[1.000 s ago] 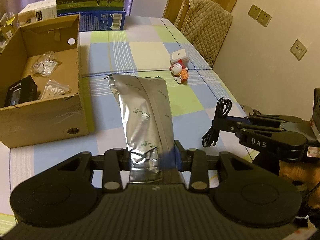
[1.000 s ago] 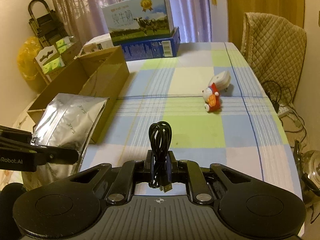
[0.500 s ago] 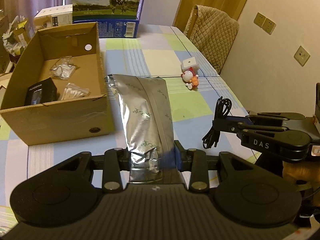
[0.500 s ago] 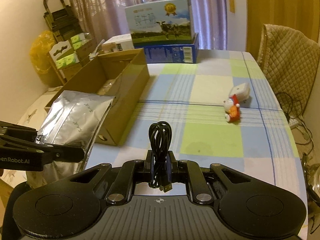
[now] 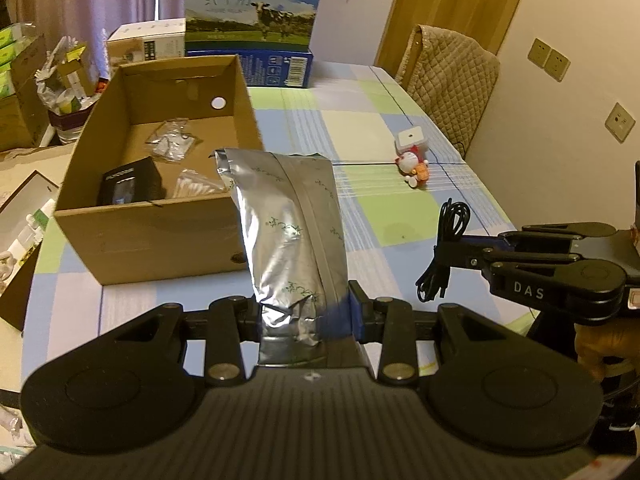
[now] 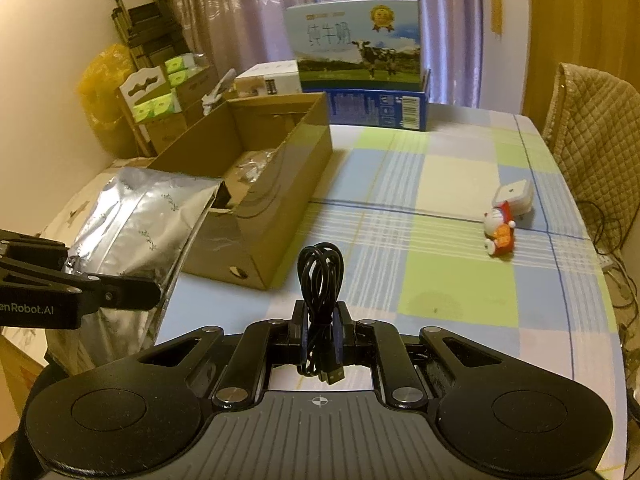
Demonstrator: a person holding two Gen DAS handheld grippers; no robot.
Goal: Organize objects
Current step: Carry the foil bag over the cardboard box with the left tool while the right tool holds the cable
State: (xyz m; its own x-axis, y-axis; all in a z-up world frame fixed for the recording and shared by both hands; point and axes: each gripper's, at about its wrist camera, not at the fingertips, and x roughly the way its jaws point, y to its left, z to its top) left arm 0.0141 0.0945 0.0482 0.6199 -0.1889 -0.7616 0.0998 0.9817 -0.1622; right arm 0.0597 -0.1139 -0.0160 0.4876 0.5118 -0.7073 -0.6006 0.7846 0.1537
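Both fingers grip — left gripper (image 5: pixel 304 314) foil pouch (image 5: pixel 288 232), right gripper (image 6: pixel 322 338) black cable (image 6: pixel 320 280).

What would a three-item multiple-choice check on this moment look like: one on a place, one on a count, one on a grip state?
1. Where is the small black box?
A. inside the cardboard box
B. on the tablecloth
C. on the chair

2. How many grippers carry something?
A. none
B. one
C. two

3. What does the right gripper hold?
A. the toy figure
B. the coiled black cable
C. nothing

Answers:
1 A, it lies on the box floor beside clear packets.
2 C, the left gripper clamps the silver foil bag too.
3 B, the cable stands between its closed fingers.
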